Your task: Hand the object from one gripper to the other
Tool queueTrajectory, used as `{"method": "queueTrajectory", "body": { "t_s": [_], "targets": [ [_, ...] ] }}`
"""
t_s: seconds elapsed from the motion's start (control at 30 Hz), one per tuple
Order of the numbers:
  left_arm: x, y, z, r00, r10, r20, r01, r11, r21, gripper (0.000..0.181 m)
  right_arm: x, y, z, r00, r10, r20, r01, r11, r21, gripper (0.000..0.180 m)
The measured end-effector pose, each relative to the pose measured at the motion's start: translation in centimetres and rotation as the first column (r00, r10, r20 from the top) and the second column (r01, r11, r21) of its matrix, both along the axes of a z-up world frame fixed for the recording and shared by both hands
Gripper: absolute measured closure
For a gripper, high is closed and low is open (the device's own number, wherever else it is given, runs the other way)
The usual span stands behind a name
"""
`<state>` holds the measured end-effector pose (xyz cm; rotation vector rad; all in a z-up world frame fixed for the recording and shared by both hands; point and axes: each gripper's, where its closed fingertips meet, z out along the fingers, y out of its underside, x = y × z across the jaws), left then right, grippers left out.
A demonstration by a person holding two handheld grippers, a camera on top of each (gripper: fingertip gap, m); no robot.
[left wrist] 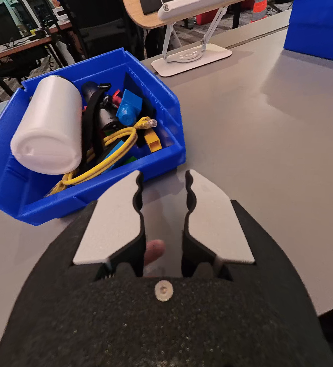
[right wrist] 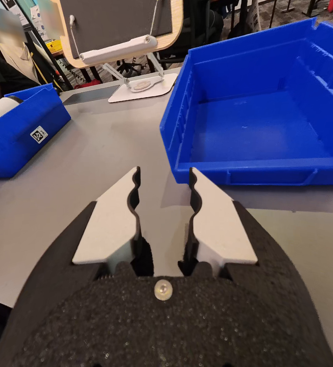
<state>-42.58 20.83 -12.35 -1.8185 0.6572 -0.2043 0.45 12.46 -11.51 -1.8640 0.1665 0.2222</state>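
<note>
A full blue bin (left wrist: 161, 111) holds a big white bottle (left wrist: 48, 127), a yellow cable (left wrist: 120, 139) and blocks. The left gripper (left wrist: 163, 174) hangs just beside it, spread apart, holding nothing. The right gripper (right wrist: 164, 170), also spread and holding nothing, is near an empty blue bin (right wrist: 261, 174). A small black-and-white sticker (right wrist: 39, 134) is on the full bin's side.

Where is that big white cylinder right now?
In the left wrist view, the white cylinder lies on its side in the full blue bin, left of the yellow cable.

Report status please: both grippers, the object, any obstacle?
Left gripper open, empty, near full blue bin. Right gripper open, empty, before empty blue bin. Nothing picked yet; white cylinder lies on top. Table between clear.
</note>
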Motion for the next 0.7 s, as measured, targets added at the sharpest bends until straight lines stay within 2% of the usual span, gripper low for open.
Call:
{"method": "queueTrajectory", "body": {
  "t_s": [0.13,0.23,0.33,0.43,0.5,0.57,0.63,0.7],
  "targets": [
    [0.2,-0.5,-0.7,1.000,-0.009,0.007,0.009,0.998,-0.060,0.136,-0.7,0.1,-0.6,0.999,0.024,0.042,-0.023,0.999,-0.030,0.125],
    [1.1,-1.4,-0.8,0.995,-0.044,0.087,0.056,0.988,-0.146,0.135,-1.2,-0.2,-0.3,0.999,0.026,0.040,-0.024,0.999,-0.031,0.124],
    [2.1,-2.7,0.2,0.980,-0.115,0.161,0.155,0.952,-0.262,0.135,-1.7,-0.4,-0.1,1.000,0.025,0.001,-0.025,1.000,-0.012,0.125],
    [2.7,-3.3,2.4,0.947,-0.277,0.161,0.314,0.901,-0.299,0.134,-1.8,-0.2,-0.8,0.999,0.039,0.013,-0.039,0.999,-0.037,0.125],
    [2.5,-2.9,3.8,0.910,-0.409,0.070,0.409,0.855,-0.317,0.132,-1.9,0.1,-1.0,0.998,0.063,0.011,-0.062,0.997,-0.041,0.125],
    [2.1,-1.4,5.1,0.846,-0.527,-0.080,0.478,0.816,-0.324,0.128,-2.2,0.2,-1.1,0.996,0.085,-0.009,-0.085,0.995,-0.045,0.125],
    [1.8,0.7,5.8,0.742,-0.627,-0.237,0.527,0.764,-0.372,0.125,-2.6,0.4,-1.1,0.994,0.101,-0.033,-0.102,0.994,-0.039,0.125],
    [1.6,3.2,5.5,0.606,-0.703,-0.372,0.536,0.706,-0.462,0.122,-2.9,0.5,-1.1,0.992,0.115,-0.043,-0.117,0.992,-0.041,0.125]
  ]
}}
